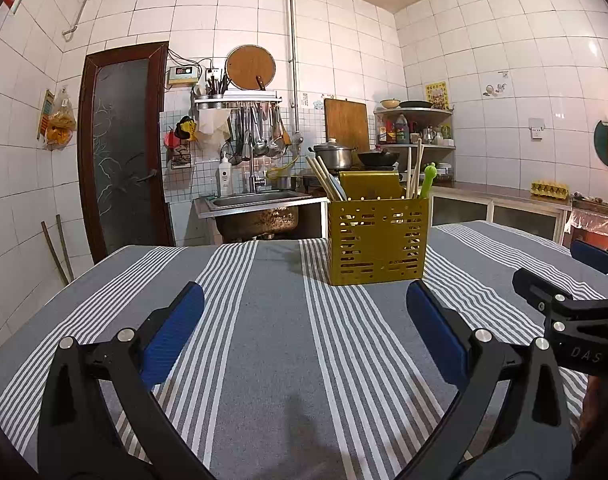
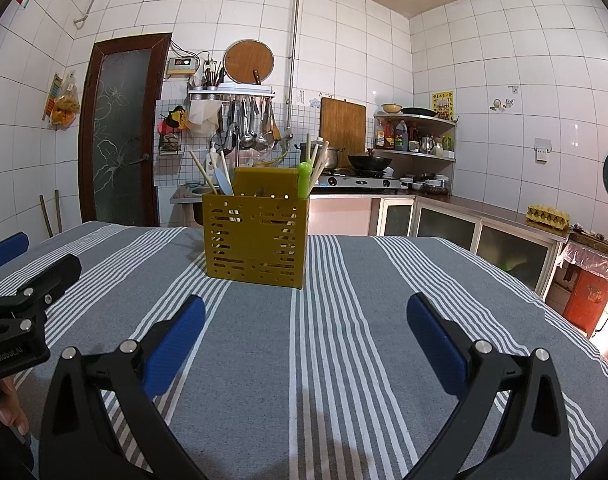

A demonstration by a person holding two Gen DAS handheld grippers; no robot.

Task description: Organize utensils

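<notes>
One yellow perforated utensil holder (image 1: 377,240) is seen standing upright on the striped counter (image 1: 272,320), ahead of both grippers. Several chopsticks (image 1: 319,180), one green-handled utensil (image 1: 427,180) and one white spatula (image 2: 224,180) are held in it. The left gripper (image 1: 304,312) and right gripper (image 2: 305,316) are each kept with fingers spread wide, nothing between them.

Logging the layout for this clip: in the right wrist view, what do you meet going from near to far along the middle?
Right hand-held gripper → striped tablecloth → yellow utensil holder → kitchen counter → tiled wall.
</notes>
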